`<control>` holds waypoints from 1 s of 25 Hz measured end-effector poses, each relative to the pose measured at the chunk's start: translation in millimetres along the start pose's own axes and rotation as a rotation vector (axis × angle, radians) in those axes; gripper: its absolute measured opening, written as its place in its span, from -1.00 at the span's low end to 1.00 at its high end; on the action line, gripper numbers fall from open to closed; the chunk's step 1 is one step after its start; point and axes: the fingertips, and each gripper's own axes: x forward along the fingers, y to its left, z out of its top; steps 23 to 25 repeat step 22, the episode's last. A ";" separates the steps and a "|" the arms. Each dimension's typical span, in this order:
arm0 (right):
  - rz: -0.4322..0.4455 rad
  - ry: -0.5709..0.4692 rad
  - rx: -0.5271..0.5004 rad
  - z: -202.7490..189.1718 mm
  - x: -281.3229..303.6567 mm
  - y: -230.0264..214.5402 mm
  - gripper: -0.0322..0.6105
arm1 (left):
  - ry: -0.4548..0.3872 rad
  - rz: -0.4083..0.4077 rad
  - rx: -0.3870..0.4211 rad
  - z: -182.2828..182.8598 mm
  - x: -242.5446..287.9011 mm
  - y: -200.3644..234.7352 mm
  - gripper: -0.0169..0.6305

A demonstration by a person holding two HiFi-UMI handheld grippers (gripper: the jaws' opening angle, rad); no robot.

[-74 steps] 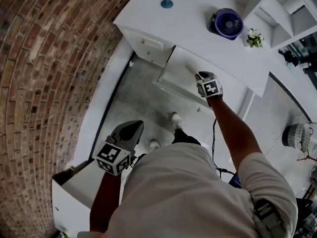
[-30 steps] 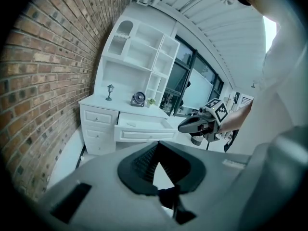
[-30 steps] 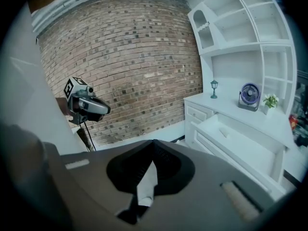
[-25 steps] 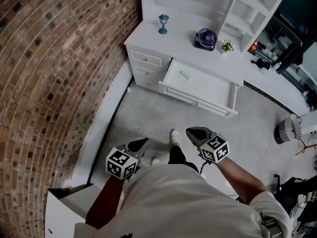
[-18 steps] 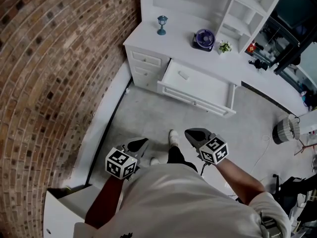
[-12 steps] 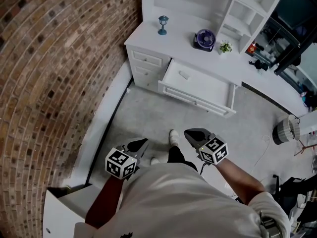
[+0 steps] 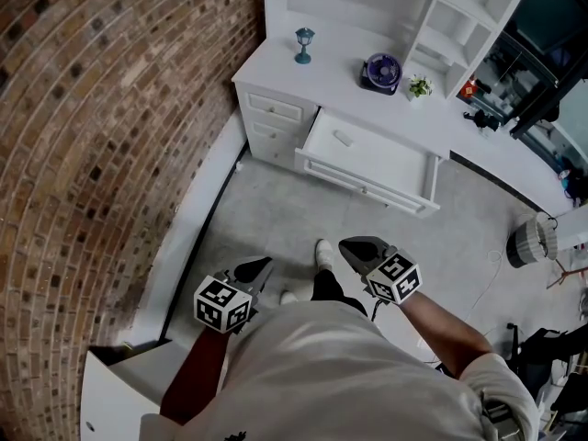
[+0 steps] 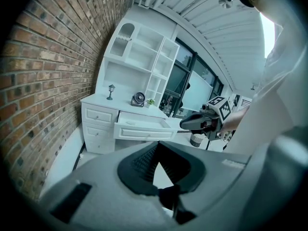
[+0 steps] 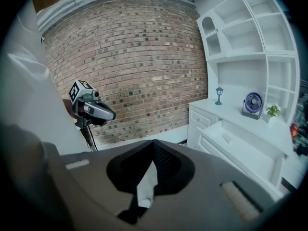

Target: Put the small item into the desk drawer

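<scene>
The white desk's wide drawer (image 7: 364, 187) stands pulled open, and a small pale item (image 7: 343, 139) lies inside near its back left. Both grippers hang close to the person's body, well short of the desk. In the head view my left gripper (image 7: 254, 270) points toward the desk at lower left, and my right gripper (image 7: 360, 248) sits beside it. Each one's jaws meet at the tips with nothing between them. The right gripper view shows the drawer (image 9: 250, 163) and the item (image 9: 227, 138); the left gripper view shows the drawer (image 8: 139, 133) too.
On the desktop stand a blue lantern figure (image 7: 304, 45), a purple fan (image 7: 382, 72) and a small plant (image 7: 421, 86). A brick wall (image 7: 92, 108) runs along the left. A round white basket (image 7: 525, 242) sits on the floor at right, a white cabinet (image 7: 119, 384) at lower left.
Three seconds ago my right gripper was at the open drawer; since then the person has stepped back and it hangs near the body. Over the last second hardly anything moved.
</scene>
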 end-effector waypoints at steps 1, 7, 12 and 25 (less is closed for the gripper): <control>0.001 0.000 0.000 0.3 0.2 -0.3 -0.86 | 0.001 0.000 -0.001 -0.3 0.5 -0.1 -0.93; 0.007 0.005 0.000 -0.2 4.1 -2.3 -0.86 | 0.005 -0.004 -0.007 0.5 4.1 1.9 -0.93; 0.016 0.012 -0.001 -1.8 8.2 -6.4 -0.86 | 0.009 -0.005 -0.006 3.5 8.3 3.9 -0.93; 0.036 0.017 -0.011 3.9 19.5 -22.0 -0.86 | 0.020 0.005 -0.015 11.0 20.1 17.7 -0.93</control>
